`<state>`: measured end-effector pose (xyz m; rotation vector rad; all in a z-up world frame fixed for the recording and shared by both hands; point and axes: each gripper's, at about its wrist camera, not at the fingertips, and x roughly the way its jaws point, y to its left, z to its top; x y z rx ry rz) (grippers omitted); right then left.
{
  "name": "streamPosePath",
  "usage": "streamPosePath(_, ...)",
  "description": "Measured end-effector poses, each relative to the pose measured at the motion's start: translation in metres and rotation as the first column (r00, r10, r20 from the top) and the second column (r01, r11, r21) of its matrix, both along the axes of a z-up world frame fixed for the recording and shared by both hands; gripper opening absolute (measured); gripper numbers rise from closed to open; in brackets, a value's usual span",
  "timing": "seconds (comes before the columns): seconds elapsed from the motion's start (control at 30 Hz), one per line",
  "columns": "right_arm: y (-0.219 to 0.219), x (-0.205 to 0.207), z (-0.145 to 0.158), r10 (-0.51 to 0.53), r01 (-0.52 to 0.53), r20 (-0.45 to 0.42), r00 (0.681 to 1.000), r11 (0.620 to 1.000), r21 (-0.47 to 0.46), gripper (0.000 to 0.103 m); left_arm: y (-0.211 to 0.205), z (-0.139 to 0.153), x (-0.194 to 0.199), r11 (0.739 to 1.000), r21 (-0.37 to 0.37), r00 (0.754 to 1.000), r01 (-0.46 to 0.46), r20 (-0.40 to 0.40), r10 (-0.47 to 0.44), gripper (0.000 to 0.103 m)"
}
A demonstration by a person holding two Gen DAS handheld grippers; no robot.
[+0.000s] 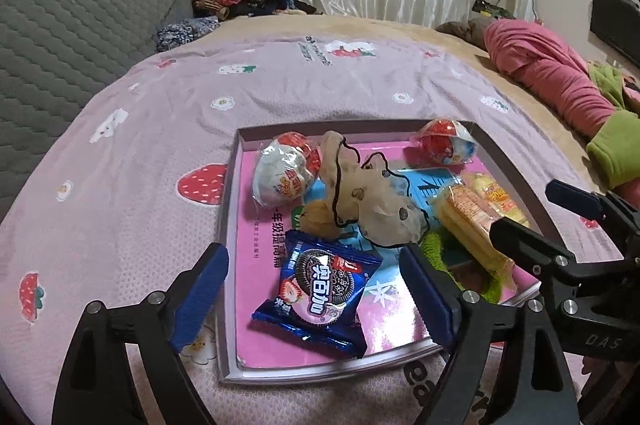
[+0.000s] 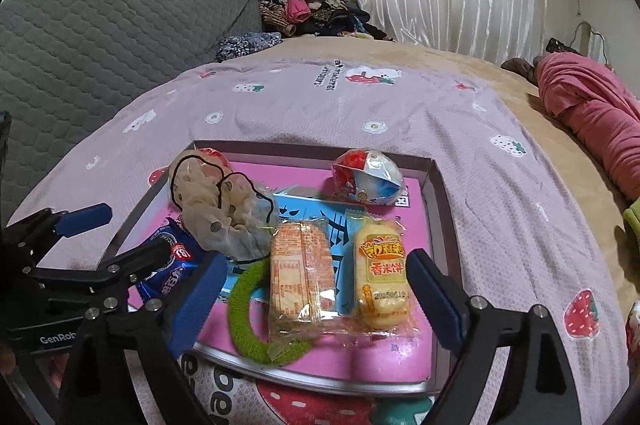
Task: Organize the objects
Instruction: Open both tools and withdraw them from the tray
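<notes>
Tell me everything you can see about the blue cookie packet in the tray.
The blue cookie packet is a small glossy foil pouch with crimped ends, printed with a dark sandwich cookie, a strawberry and white Chinese lettering on pink. It looks sealed and puffy, lying flat and slightly askew at the near left corner of the tray, on its pink printed liner. The left tongs stand open around it, pads clear of the wrapper. A beige round snack sits just behind it.
</notes>
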<state>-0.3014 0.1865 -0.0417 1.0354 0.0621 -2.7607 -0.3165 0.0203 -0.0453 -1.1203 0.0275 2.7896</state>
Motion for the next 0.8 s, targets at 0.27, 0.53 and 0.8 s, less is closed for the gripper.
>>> streamPosePath(0.27, 0.002, 0.013, 0.022, -0.002, 0.001, -0.034, 0.999, 1.0, -0.03, 0.102, -0.009, 0.016, 0.015, 0.998, -0.008, 0.998, -0.058, -0.022, 0.058, 0.089)
streamPosePath(0.53, 0.0, 0.051, 0.062, 0.01, -0.009, -0.094, 0.995, 1.0, 0.005, 0.102, -0.016, 0.051, 0.049, 0.993, -0.037, 0.993, -0.116, -0.041, 0.115, 0.103)
streamPosePath(0.8, 0.003, 0.101, 0.109, 0.007, -0.005, -0.145, 0.989, 1.0, 0.011, 0.102, -0.025, 0.1, 0.094, 0.991, -0.022, 0.987, -0.131, -0.093, 0.128, 0.103)
